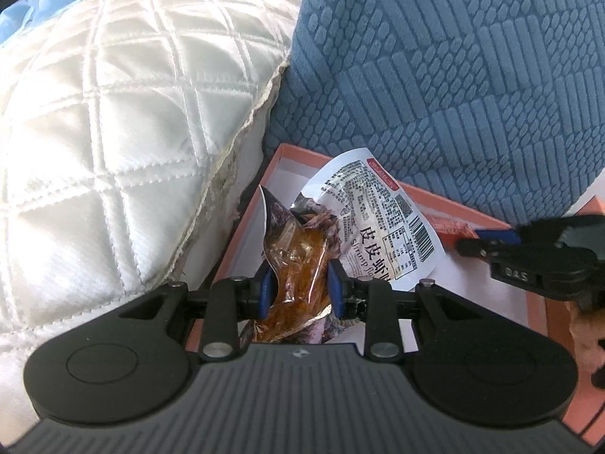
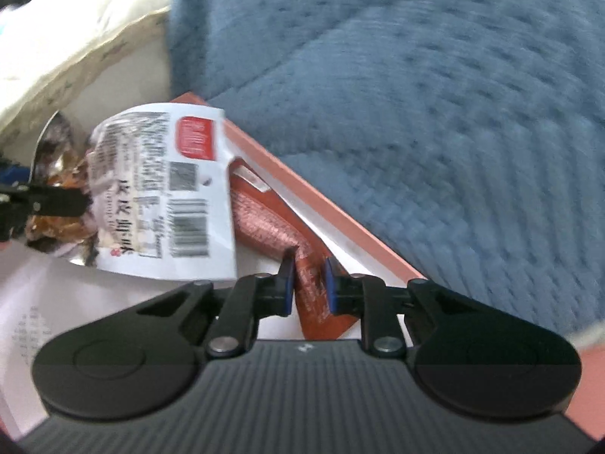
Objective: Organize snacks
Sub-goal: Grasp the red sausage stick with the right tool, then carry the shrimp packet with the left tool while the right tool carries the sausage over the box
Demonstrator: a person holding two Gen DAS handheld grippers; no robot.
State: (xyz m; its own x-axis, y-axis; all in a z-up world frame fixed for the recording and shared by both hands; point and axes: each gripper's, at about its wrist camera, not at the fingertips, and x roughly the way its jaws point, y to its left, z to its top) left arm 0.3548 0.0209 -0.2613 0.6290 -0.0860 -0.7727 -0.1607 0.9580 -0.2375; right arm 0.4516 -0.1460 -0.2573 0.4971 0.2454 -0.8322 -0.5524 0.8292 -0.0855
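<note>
A shrimp snack packet (image 1: pixel 378 208), white with a barcode and a clear window on brown contents, stands half in a shallow orange-rimmed box (image 1: pixel 453 198). My left gripper (image 1: pixel 298 268) is shut on its clear lower part. In the right wrist view the same packet (image 2: pixel 151 174) lies left of a red-orange snack stick packet (image 2: pixel 264 219), which rests along the far wall of the box (image 2: pixel 340 208). My right gripper (image 2: pixel 309 268) is shut on the near end of that red packet. The left wrist view shows the right gripper (image 1: pixel 472 246) at the right edge, against the red packet (image 1: pixel 450 227).
A white quilted pillow (image 1: pixel 113 132) presses against the box's left side. A blue textured cushion (image 1: pixel 453 75) leans over its far edge and fills the upper right wrist view (image 2: pixel 416 94). The box floor is white, with a printed sheet (image 2: pixel 34 325) at the lower left.
</note>
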